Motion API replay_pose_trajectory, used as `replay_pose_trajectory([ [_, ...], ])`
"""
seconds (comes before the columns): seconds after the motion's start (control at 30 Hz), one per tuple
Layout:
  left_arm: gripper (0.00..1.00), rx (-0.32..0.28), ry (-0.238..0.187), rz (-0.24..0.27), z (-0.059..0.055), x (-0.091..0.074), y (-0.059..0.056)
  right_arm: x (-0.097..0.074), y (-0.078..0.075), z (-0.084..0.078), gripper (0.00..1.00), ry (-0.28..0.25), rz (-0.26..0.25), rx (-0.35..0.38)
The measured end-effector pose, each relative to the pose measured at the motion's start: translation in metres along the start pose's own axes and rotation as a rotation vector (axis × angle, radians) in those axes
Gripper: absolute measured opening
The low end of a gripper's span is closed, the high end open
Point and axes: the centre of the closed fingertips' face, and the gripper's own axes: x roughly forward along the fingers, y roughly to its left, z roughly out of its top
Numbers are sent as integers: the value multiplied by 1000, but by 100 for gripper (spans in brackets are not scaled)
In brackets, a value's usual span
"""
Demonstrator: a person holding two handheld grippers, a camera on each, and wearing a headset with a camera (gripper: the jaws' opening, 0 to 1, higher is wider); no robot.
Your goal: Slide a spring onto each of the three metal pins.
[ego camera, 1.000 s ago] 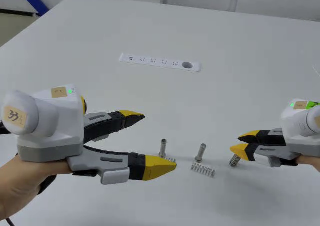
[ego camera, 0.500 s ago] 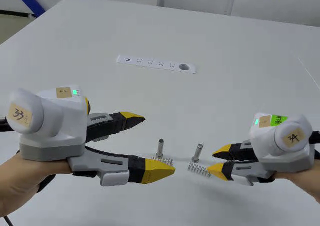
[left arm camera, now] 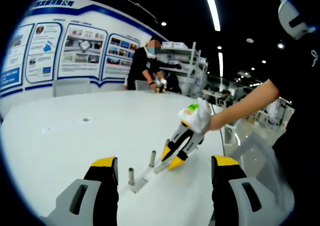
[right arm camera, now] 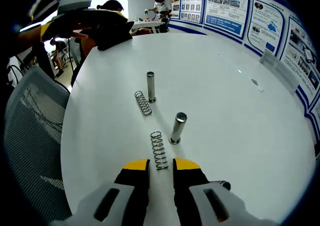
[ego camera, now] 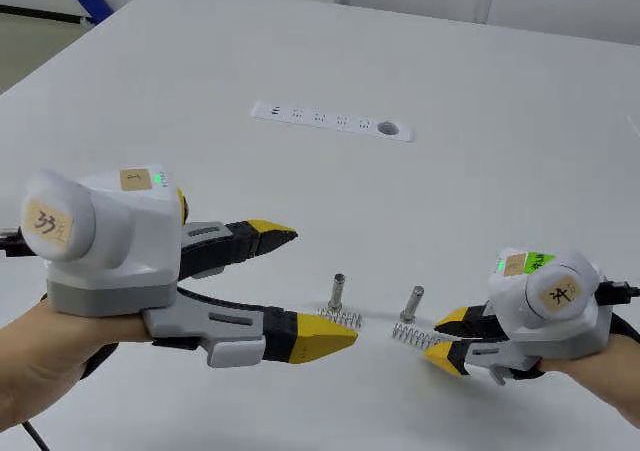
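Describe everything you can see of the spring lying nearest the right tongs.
The spring is a slim coil of bare, silvery wire, seemingly metal. It lies flat on its side on the white table, not on any pin. An upright metal pin stands beside its far half, apparently apart. Its near end reaches between the yellow tips of the right tongs, whose jaws stand slightly apart; whether they touch it cannot be told.
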Motion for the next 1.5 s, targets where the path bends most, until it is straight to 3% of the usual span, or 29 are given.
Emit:
replay_pose_trajectory([
  [0.3, 77, -5, 0, 6, 0, -1, 3, 6, -1, -5, 17, 11, 14, 11],
  [0.4, 77, -5, 4, 7, -1, -1, 3, 6, 4, -5, 13, 6, 51, 6],
  [0.53, 77, -3, 17, 1, -5, -1, -1, 6, 4, -4, 12, 1, 59, 1],
  [0.77, 77, 30, 56, -9, -9, -2, -3, 7, 5, -4, 11, 23, 45, 7],
  [1.03, 77, 42, 54, -11, -5, -3, -3, -1, 9, -2, 11, 33, 38, -27],
  [1.33, 75, 90, 112, -40, -13, 8, -10, -40, 16, 38, 11, -50, 48, -90],
  [1.5, 77, 112, 93, -53, -3, 17, -16, -64, 20, 61, 11, -83, 38, -147],
])
